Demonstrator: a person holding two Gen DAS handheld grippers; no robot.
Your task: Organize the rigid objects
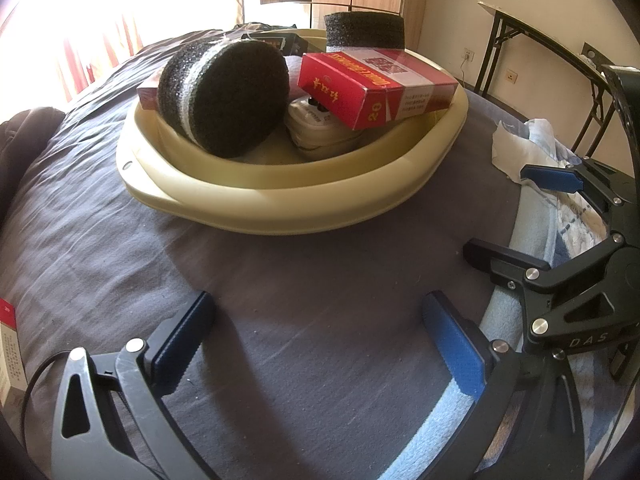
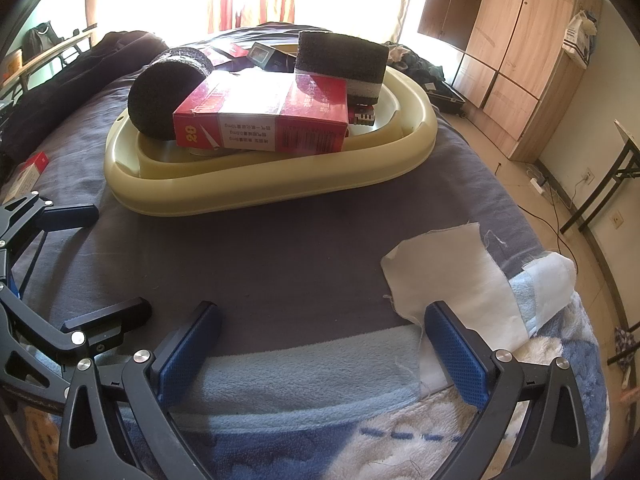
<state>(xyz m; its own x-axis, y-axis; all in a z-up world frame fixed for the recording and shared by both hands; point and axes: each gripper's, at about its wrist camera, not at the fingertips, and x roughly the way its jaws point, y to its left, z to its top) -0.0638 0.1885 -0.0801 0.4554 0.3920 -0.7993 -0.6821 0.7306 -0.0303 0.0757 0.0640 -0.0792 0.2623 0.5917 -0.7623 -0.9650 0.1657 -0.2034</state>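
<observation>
A cream plastic basin (image 1: 280, 204) (image 2: 256, 192) sits on the grey bed sheet. It holds a red carton (image 1: 372, 88) (image 2: 260, 120), a round black foam disc (image 1: 224, 96) (image 2: 160, 96), a black foam block (image 1: 364, 32) (image 2: 340, 56), a white plug adapter (image 1: 316, 128) and a dark small box (image 1: 280, 42). Another red carton (image 2: 30, 168) lies on the sheet, left of the basin. My left gripper (image 1: 318, 308) (image 2: 122, 258) hovers open and empty in front of the basin. To its right, my right gripper (image 2: 322, 312) (image 1: 496, 210) is open and empty over the bed's near edge.
A white cloth (image 2: 452, 280) and a light blue blanket (image 2: 300, 372) lie at the bed's near right corner. Dark clothing (image 2: 80, 80) is piled at the left. A wooden wardrobe (image 2: 520, 40) and a folding table (image 1: 540, 36) stand beyond the bed.
</observation>
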